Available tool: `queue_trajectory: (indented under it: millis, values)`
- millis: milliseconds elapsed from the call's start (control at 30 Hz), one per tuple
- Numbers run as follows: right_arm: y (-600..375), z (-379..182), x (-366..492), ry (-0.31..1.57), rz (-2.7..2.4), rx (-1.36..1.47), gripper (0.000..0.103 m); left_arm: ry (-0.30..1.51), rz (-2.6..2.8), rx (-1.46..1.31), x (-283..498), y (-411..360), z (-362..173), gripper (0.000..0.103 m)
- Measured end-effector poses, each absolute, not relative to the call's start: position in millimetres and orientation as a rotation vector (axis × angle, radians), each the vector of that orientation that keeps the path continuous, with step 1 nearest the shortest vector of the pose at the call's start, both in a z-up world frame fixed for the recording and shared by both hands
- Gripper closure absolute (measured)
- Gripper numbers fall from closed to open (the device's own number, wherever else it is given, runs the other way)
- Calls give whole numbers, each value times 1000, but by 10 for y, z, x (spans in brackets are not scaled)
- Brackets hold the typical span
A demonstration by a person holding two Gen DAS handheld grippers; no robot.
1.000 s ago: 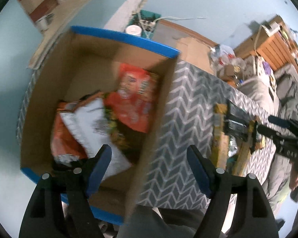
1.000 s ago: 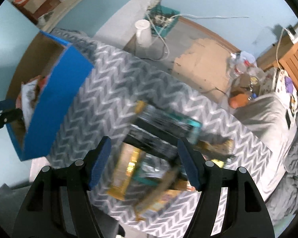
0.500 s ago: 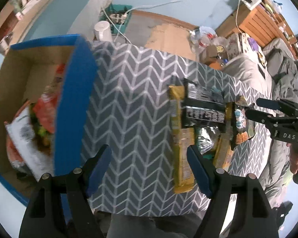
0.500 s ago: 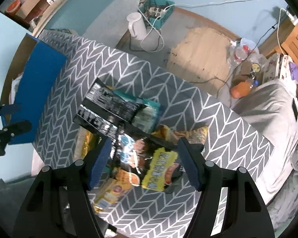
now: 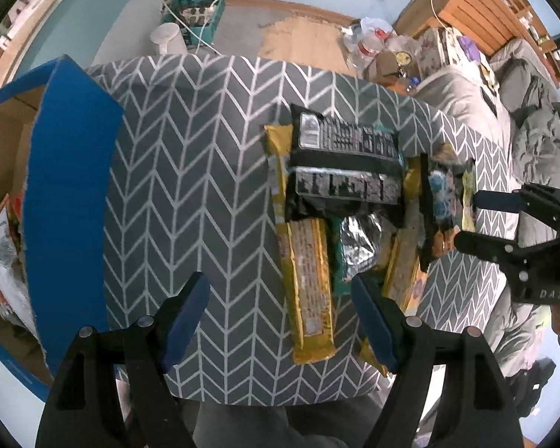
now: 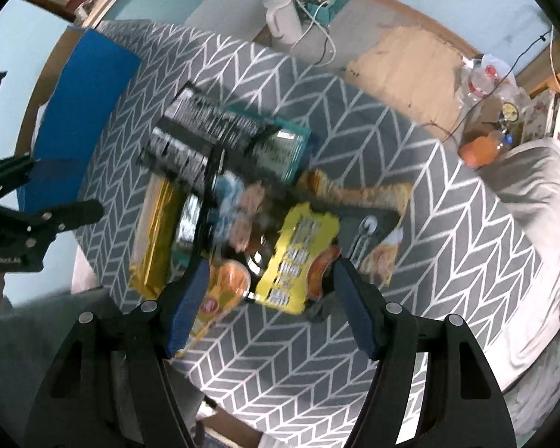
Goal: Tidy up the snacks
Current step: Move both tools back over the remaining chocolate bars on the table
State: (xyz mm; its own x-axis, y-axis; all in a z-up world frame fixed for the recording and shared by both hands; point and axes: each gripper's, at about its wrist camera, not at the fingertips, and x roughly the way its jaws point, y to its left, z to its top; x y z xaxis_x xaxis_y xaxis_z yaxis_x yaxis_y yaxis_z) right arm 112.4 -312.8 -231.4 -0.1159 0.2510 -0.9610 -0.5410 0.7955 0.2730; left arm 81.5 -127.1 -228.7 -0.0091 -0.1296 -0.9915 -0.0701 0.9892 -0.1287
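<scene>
We have swung our left gripper [image 5: 280, 311] away from the box [image 5: 71, 201] at frame left; both it and the right gripper [image 6: 270, 300] — spread, empty — now hover over the snack pile [image 5: 351, 201], ready for another pick.

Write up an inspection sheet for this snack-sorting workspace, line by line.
Surface: grey chevron-patterned table.
Job's things: snack pile with black packet on top and gold bar; blue cardboard box at the table's end, snack bags inside.
Clutter: nothing seen on the table besides these.
Grippers: left gripper open over the table; right gripper open above the yellow packet; neither holds anything.
Cables: white cable by the kettle.
Surroundings: bottles, bedding, wooden furniture.
</scene>
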Motion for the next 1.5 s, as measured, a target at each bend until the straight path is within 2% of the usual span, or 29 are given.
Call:
queue_trajectory:
  millis: [167, 233, 267, 467, 733, 1233, 1267, 1367, 1500]
  values:
    - [-3104, -2192, 1069, 1437, 666, -323, 33, 1598, -56, -166, 767, -1310, -2330, 24]
    - [-3087, -2151, 1108, 1413, 683, -334, 23, 1596, -64, -167, 760, -1324, -2331, 24]
    - [-3070, -2136, 1136, 1403, 692, -336, 21, 1595, -67, -163, 759, -1335, -2333, 24]
    - [-2923, -2216, 1315, 1422, 788, -307, 21, 1596, -58, -160, 847, -1357, -2377, 24]
    - [-2964, -2436, 1238, 1563, 824, -268, 21, 1607, -64, -150, 883, -1375, -2400, 24]
    - [-3237, -2589, 704, 1500, 604, -110, 21, 1666, -136, -92, 791, -1667, -2541, 24]
    - [-3265, -2602, 696, 1500, 590, -83, 22, 1669, -142, -88, 786, -1691, -2545, 24]
    - [-3396, -2615, 673, 1502, 557, -23, 39, 1673, -161, -75, 766, -1774, -2561, 24]
    - [-3627, -2664, 630, 1522, 454, 64, 48, 1682, -183, -61, 759, -1916, -2585, 24]
